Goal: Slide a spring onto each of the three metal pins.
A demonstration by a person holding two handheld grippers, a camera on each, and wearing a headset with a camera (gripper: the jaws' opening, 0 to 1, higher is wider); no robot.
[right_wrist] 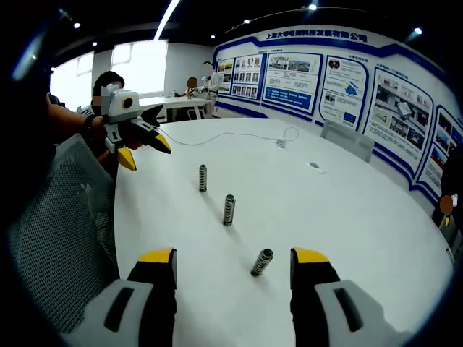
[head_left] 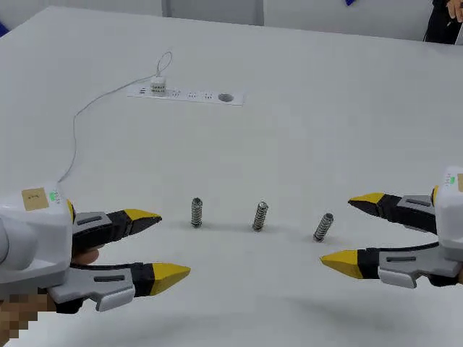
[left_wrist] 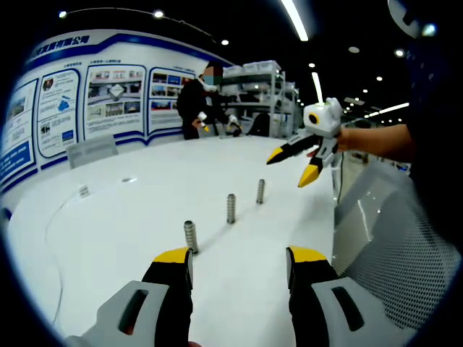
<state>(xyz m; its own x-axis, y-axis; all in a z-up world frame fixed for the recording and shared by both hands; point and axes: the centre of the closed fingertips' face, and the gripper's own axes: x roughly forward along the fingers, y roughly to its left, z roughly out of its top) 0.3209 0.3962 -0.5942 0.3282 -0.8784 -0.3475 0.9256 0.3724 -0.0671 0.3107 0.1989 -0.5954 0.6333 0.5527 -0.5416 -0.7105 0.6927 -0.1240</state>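
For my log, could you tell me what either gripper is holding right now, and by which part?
Nothing: the left gripper and right gripper are both open and empty.

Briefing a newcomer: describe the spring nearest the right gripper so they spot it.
On the white table, three springs stand in a row between the left gripper and right gripper. The end spring beside the right gripper is it. It leans most; the others stand straighter.

Power strip (head_left: 187,94), white cable (head_left: 75,137), table (head_left: 325,130)
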